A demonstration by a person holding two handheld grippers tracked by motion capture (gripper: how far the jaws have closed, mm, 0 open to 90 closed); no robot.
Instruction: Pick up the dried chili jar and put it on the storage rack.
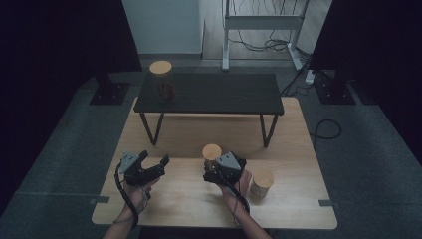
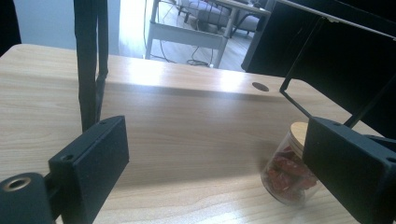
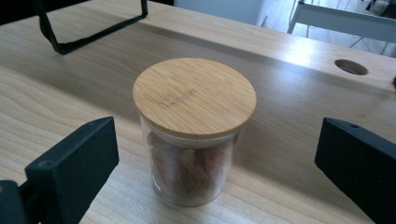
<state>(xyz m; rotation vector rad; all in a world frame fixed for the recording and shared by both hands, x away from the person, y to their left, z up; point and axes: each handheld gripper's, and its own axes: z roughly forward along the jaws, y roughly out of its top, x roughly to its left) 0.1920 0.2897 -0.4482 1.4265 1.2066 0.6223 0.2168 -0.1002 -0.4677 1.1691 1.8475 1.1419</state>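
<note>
High view: two hand-held grippers are being held low over a light wooden table (image 1: 298,149), with a small black bench (image 1: 214,94) standing across its far half. The left gripper (image 1: 154,162) is being held over bare wood at the near left, its jaws spread wide with nothing between them. The right gripper (image 1: 211,174) is being pointed at a glass jar with a bamboo lid (image 1: 211,152) near the middle of the table; from the right gripper view (image 3: 215,172), its jaws are being kept wide apart, with the jar (image 3: 194,130) standing upright between them and apart from both. Reddish dried pieces are being shown through the glass. In the left gripper view (image 2: 224,172), the same jar (image 2: 287,175) is being partly hidden behind one jaw. A second lidded jar (image 1: 262,183) is standing just beside the right hand, and a third (image 1: 162,79) is resting on the left end of the bench.
</note>
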